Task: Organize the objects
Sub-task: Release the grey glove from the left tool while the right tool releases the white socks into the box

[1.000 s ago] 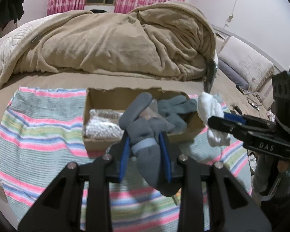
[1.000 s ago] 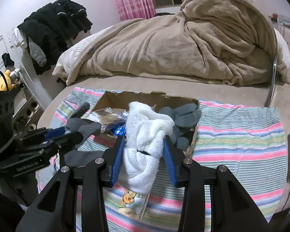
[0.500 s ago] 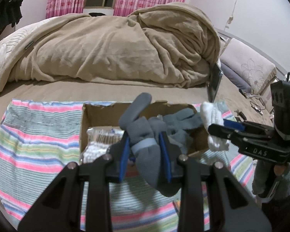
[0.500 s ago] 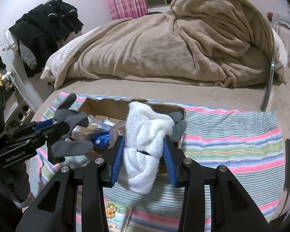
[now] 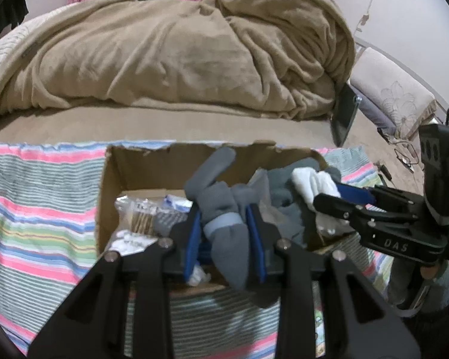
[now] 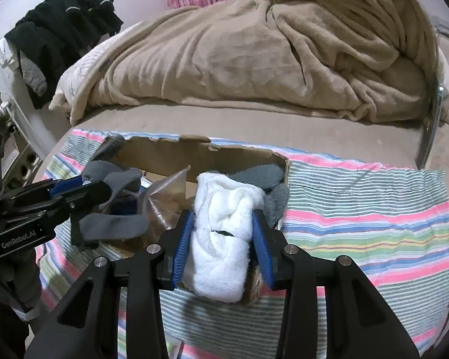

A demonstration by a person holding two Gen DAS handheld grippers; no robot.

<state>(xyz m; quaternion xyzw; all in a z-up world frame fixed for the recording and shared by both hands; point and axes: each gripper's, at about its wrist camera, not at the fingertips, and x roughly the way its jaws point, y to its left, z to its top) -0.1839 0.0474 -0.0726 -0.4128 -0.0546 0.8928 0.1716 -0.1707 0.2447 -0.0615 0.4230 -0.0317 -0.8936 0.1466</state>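
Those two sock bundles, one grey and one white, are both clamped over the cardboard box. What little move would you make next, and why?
Probably open the left gripper and drop the grey sock bundle in. It hangs over the cardboard box, above the packets already inside. The right gripper could then release the white sock bundle near the grey socks at the box's right end.

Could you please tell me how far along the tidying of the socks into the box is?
Done: the cardboard box already holds grey socks and plastic packets. In hand: the left gripper clamps a grey sock and the right gripper a white sock, both over the box. Left: releasing both.
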